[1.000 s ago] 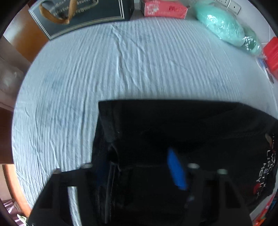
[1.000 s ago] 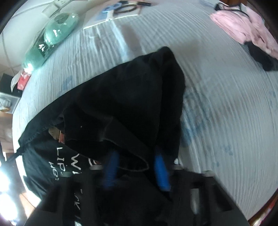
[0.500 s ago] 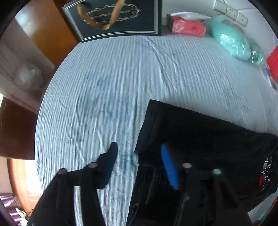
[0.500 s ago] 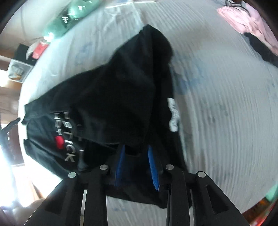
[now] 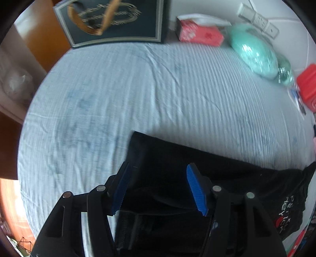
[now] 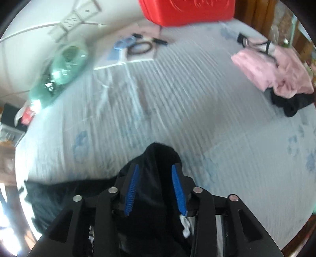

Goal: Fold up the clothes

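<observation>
A black T-shirt (image 5: 217,174) with white and red print (image 5: 286,213) lies folded on the pale blue striped sheet (image 5: 118,98). My left gripper (image 5: 158,168) hovers over the shirt's left folded edge. Its jaws are opening, and the cloth lies beneath the blue pads (image 5: 120,189), not pinched. In the right wrist view the shirt's bunched end (image 6: 158,156) sits under my right gripper (image 6: 155,168). Those jaws are opening too, with a gap between each pad (image 6: 178,189) and the cloth.
Along the back stand a dark gift bag (image 5: 114,21), a red tissue box (image 5: 199,33) and a mint plastic-wrapped bundle (image 5: 254,53). A red case (image 6: 187,9), papers with a cable (image 6: 130,49), pink clothes (image 6: 276,67) and a dark garment (image 6: 292,100) lie beyond.
Both grippers were shut on the black shirt's cloth a second ago. They have let go, spread their jaws and lifted, and the shirt now lies flat on the sheet.
</observation>
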Motion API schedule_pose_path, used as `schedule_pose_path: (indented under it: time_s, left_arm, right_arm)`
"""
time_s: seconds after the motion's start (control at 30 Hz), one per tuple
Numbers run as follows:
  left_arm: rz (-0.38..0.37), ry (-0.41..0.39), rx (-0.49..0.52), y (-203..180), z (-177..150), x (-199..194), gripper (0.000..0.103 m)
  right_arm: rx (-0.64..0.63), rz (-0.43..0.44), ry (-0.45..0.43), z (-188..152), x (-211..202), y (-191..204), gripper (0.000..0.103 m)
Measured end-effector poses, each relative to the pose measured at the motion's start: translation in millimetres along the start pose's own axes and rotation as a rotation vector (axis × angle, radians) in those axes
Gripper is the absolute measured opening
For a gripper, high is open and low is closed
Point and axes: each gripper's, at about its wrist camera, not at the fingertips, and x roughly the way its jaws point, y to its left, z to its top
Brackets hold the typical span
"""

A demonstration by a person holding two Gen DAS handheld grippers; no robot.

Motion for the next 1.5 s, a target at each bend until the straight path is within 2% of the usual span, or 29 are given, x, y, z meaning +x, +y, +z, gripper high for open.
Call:
schedule_pose_path:
  time_s: [0.03, 0.07, 0.1, 0.17, 0.23, 0.27, 0.33, 0.43, 0.53, 0.57, 0.67, 0.83, 1.0, 1.17, 1.2, 1.27, 1.33, 1.37, 1.4, 1.47, 1.5]
  left_arm:
    - [0.010, 0.007, 0.015, -4, -2, 6, 0.058]
    - [0.025, 0.014, 0.030, -8, -5, 11, 0.058]
    - [0.034, 0.013, 0.034, -9, -6, 14, 0.058]
    - [0.048, 0.003, 0.032, -9, -8, 21, 0.061]
    - [0.064, 0.004, 0.022, -8, -6, 21, 0.061]
    - [0.073, 0.006, 0.017, -7, -5, 21, 0.061]
    - [0.099, -0.006, 0.013, -7, -4, 16, 0.061]
    - [0.084, -0.071, 0.024, -5, -13, -14, 0.063]
    - [0.049, -0.105, 0.021, 2, -34, -38, 0.093]
    - [0.042, -0.112, 0.015, 5, -43, -45, 0.098]
    - [0.021, -0.103, -0.016, 19, -71, -56, 0.099]
    - [0.043, -0.026, -0.055, 29, -124, -43, 0.099]
    - [0.080, 0.041, -0.043, 26, -155, -17, 0.099]
    - [0.055, 0.010, -0.076, 30, -165, -10, 0.103]
    - [0.053, 0.002, -0.076, 30, -166, -11, 0.103]
    - [0.053, -0.033, -0.070, 30, -171, -12, 0.103]
    - [0.050, -0.068, -0.072, 30, -176, -14, 0.103]
    - [0.050, -0.083, -0.075, 29, -178, -15, 0.103]
    - [0.052, -0.089, -0.083, 29, -179, -15, 0.103]
    - [0.052, -0.082, -0.088, 29, -179, -16, 0.103]
    - [0.052, -0.077, -0.089, 29, -178, -16, 0.103]
  right_arm:
    - [-0.008, 0.009, 0.004, 1, 5, 1, 0.012]
    - [-0.020, -0.005, -0.009, 3, 6, 0, 0.004]
    - [-0.024, -0.053, -0.047, 5, 5, -3, 0.005]
    - [0.080, -0.093, -0.090, 7, 5, -28, 0.005]
    - [0.220, -0.123, -0.094, 8, 12, -61, 0.012]
    - [0.247, -0.116, -0.109, 3, 8, -69, 0.013]
    - [0.286, -0.088, -0.146, -7, -4, -83, 0.020]
    - [0.205, 0.019, -0.204, -36, -39, -72, 0.030]
    - [0.072, 0.085, -0.178, -74, -58, -51, 0.036]
    - [0.061, 0.102, -0.159, -88, -59, -48, 0.038]
    - [0.037, 0.141, -0.106, -129, -55, -44, 0.041]
    - [0.012, 0.136, -0.064, -179, -40, -41, 0.040]
    - [0.002, 0.121, -0.035, -198, -21, -40, 0.040]
    - [-0.001, 0.107, -0.061, -207, -16, -41, 0.040]
    - [-0.005, 0.106, -0.063, -208, -16, -40, 0.045]
    - [-0.020, 0.144, -0.069, -209, -16, -38, 0.060]
    - [-0.030, 0.205, -0.088, -211, -15, -35, 0.083]
    - [-0.023, 0.224, -0.101, -212, -14, -35, 0.086]
    - [-0.011, 0.227, -0.106, -212, -14, -36, 0.086]
    - [0.013, 0.209, -0.113, -211, -15, -38, 0.079]
    - [0.023, 0.187, -0.115, -211, -15, -39, 0.061]
